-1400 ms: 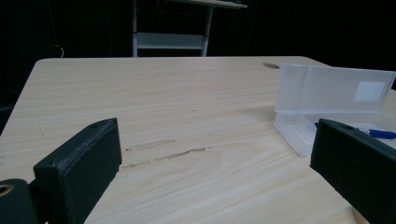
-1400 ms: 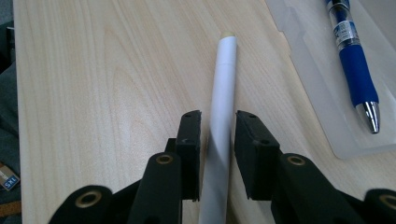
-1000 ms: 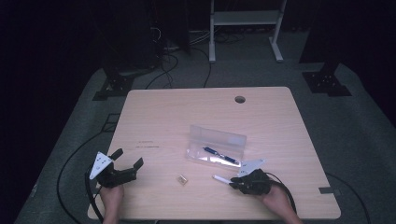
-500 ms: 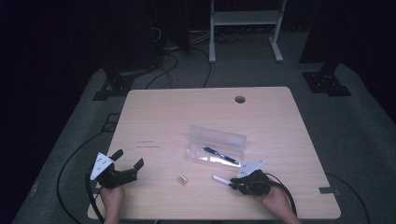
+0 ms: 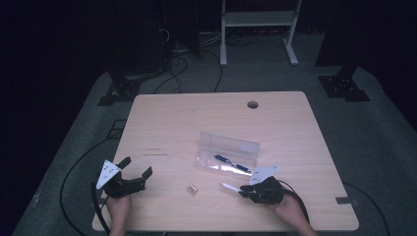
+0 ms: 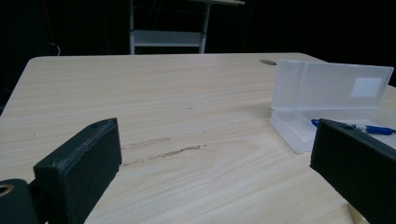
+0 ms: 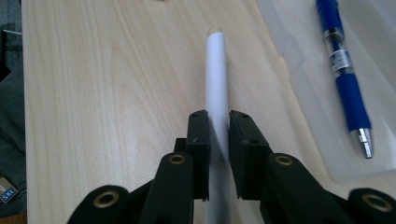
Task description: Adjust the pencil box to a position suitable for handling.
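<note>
While hands stay put, white pen (image 7: 215, 88) remains clamped

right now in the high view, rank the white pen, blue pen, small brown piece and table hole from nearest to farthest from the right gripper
1. White pen: clamped in the right gripper, pointing left.
2. Blue pen: just beyond, lying in the open clear case.
3. Small brown piece: farther left on the table.
4. Table hole: near the far edge.

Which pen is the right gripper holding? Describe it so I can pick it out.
On the wooden table, look near the front edge, just in front of the open clear plastic case. The right gripper clamps a plain white pen; the blue pen lies loose in the case.
</note>
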### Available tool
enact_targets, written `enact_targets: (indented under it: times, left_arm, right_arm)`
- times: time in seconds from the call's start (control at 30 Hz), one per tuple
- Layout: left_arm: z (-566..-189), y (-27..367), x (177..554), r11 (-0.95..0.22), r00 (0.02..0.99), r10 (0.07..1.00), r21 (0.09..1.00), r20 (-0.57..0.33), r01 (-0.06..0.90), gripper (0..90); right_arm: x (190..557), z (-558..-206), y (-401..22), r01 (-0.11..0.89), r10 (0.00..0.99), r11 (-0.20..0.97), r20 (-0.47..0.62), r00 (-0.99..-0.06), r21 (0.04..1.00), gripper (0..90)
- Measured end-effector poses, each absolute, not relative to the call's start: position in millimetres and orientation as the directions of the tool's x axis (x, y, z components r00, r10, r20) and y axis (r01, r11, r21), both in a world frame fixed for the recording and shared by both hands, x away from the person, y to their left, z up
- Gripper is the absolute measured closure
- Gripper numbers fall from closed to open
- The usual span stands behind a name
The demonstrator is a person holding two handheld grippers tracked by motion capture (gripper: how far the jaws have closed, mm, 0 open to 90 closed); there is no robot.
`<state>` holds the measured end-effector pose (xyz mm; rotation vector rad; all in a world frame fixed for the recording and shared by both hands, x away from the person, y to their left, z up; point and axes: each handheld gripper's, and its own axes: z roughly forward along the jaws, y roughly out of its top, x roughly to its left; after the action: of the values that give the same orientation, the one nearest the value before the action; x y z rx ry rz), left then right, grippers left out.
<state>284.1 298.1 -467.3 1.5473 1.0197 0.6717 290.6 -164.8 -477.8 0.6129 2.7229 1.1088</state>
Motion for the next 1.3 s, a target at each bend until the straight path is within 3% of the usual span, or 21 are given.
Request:
enact_targets:
  times: [0.43, 1.3]
  left_arm:
    - [-467, 298, 284, -0.022, 0.467, 0.879, 0.967, -0.102, 0.253, 1.1]
    - [-467, 299, 284, -0.013, 0.466, 0.878, 0.968, -0.109, 0.251, 1.1]
  right_arm:
    - [312, -459, -167, 0.317, 0.431, 0.622, 0.025, -0.902, 0.716, 78.2]
    - [344, -433, -136, 0.280, 0.407, 0.682, -0.032, -0.913, 0.676, 78.2]
